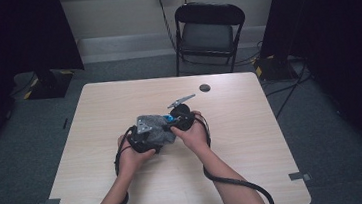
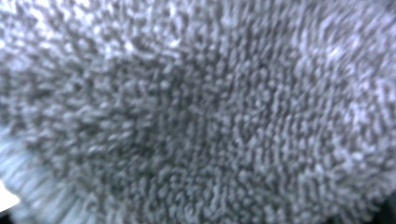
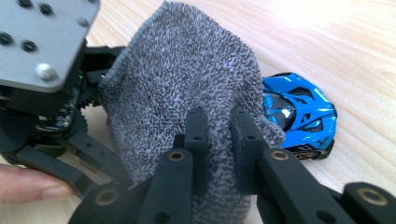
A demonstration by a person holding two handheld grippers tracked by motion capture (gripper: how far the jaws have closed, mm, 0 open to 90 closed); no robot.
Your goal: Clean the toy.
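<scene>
In the right gripper view, the right gripper (image 3: 220, 126) has its two black jaws drawn together on a fold of the grey terry cloth (image 3: 187, 88), pinching it near the cloth's lower edge. Just behind the cloth a blue toy car (image 3: 301, 114) rests on the wooden table (image 3: 336, 37), half hidden by the cloth, and at the left of this view the left gripper (image 3: 56, 107) stands with its grey plate uppermost, a fingertip of the left hand (image 3: 28, 184) beneath it. The left gripper view gives the cloth (image 2: 196, 112) pressed close against the lens, blurred loops with a ribbed hem at the lower left corner, so whether those jaws stand apart or clamp the cloth I cannot tell. The high view adds both forearms rising from the table's near edge, the hands (image 1: 136, 154) meeting close together around the middle of the table, knuckles outward, the cloth (image 1: 154, 127) bunched between the grippers and the car (image 1: 169, 118) a small blue spot beside the right gripper (image 1: 180, 118). Farther off, a dark round disc (image 1: 205, 87) lies near the far edge, and a black folding chair (image 1: 207, 34) stands beyond the table.
</scene>
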